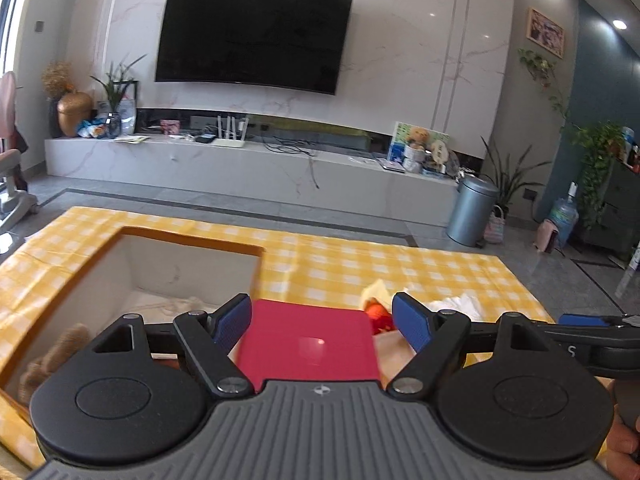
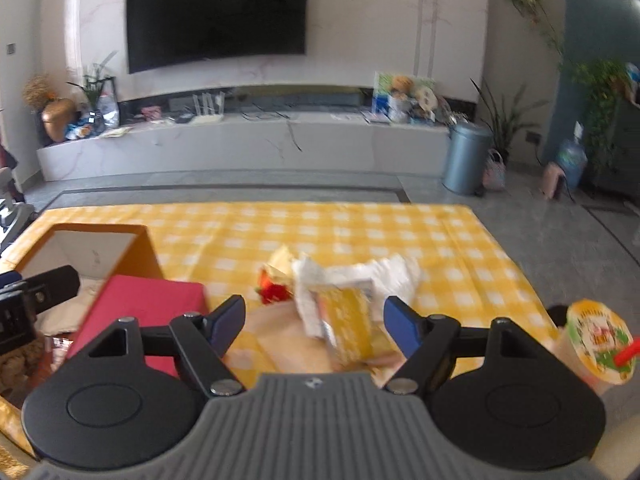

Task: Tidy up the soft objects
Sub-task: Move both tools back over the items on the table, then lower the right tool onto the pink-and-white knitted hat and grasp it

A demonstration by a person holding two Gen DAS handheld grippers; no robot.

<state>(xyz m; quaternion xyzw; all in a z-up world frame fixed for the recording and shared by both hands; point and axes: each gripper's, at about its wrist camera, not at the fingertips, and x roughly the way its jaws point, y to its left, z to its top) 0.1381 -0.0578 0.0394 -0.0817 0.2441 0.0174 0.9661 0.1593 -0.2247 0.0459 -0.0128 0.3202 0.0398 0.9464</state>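
A marble wall point(image 1: 400, 60) carries a wide black television point(image 1: 252, 36) above a long low media console point(image 1: 248, 164) cluttered with a router, cables and potted plants; a grey pedal bin point(image 1: 472, 210) stands on the tiled floor; nearer, the surface wears a yellow checked tablecloth point(image 2: 320, 224); an open cardboard box point(image 1: 132, 264) sits at its left, a red box point(image 2: 148, 308) just beside it; crumpled soft packets and wrappers point(image 2: 344, 296) lie heaped mid-surface (blurred); a sealed drink cup point(image 2: 596, 340) stands right; the left hand-held gripper point(image 1: 322, 322) and right hand-held gripper point(image 2: 314, 322) both gape, holding nothing.
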